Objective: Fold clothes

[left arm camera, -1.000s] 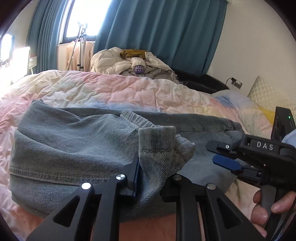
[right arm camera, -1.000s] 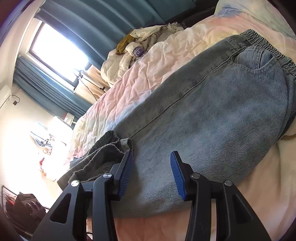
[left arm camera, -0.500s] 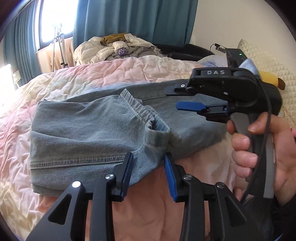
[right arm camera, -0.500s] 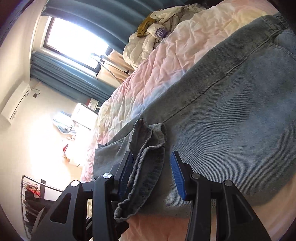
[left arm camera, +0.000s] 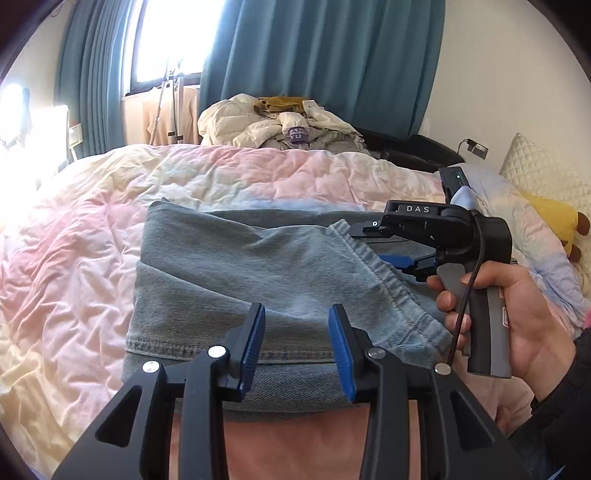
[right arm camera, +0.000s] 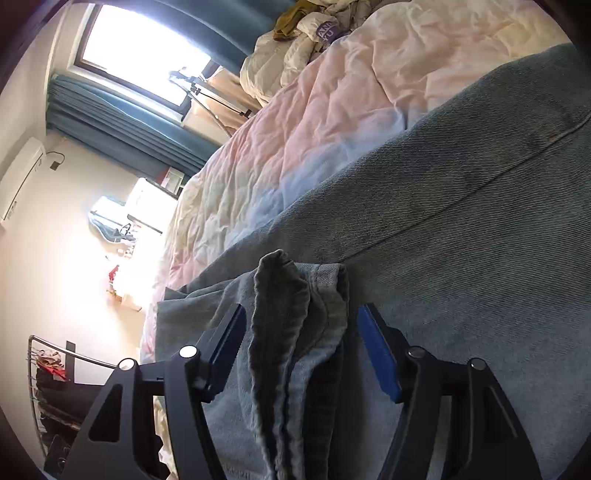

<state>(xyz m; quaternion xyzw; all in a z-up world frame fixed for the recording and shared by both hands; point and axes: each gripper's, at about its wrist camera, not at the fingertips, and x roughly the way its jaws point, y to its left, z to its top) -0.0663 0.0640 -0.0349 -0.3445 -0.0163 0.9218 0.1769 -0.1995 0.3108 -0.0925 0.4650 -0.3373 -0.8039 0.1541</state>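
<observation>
A pair of light blue jeans (left arm camera: 236, 280) lies partly folded on a pastel pink, yellow and blue quilt (left arm camera: 74, 258) covering the bed, with the leg end doubled back over the rest of the garment. In the left wrist view the left gripper (left arm camera: 295, 343) hovers just above the near edge of the fold, at about 6 o'clock from the jeans' middle; its blue-padded fingers (left arm camera: 253, 343) stand well apart and hold nothing. The stitched hem (left arm camera: 391, 280) of the folded leg runs diagonally toward 4 o'clock. At its upper end sits the right gripper (left arm camera: 384, 251), gripped by the person's right hand (left arm camera: 517, 317). In the right wrist view the right gripper (right arm camera: 301, 354) is spread wide, its fingers (right arm camera: 376, 354) on either side of the bunched leg cuff (right arm camera: 295, 332), which rises between them without being pinched. The denim with its long side seam (right arm camera: 461, 206) stretches away toward 1 o'clock. At 12 o'clock beyond the bed lies a heap of cream-coloured clothing (left arm camera: 280, 125), in front of teal curtains (left arm camera: 317, 59) and a bright window (left arm camera: 173, 33).
</observation>
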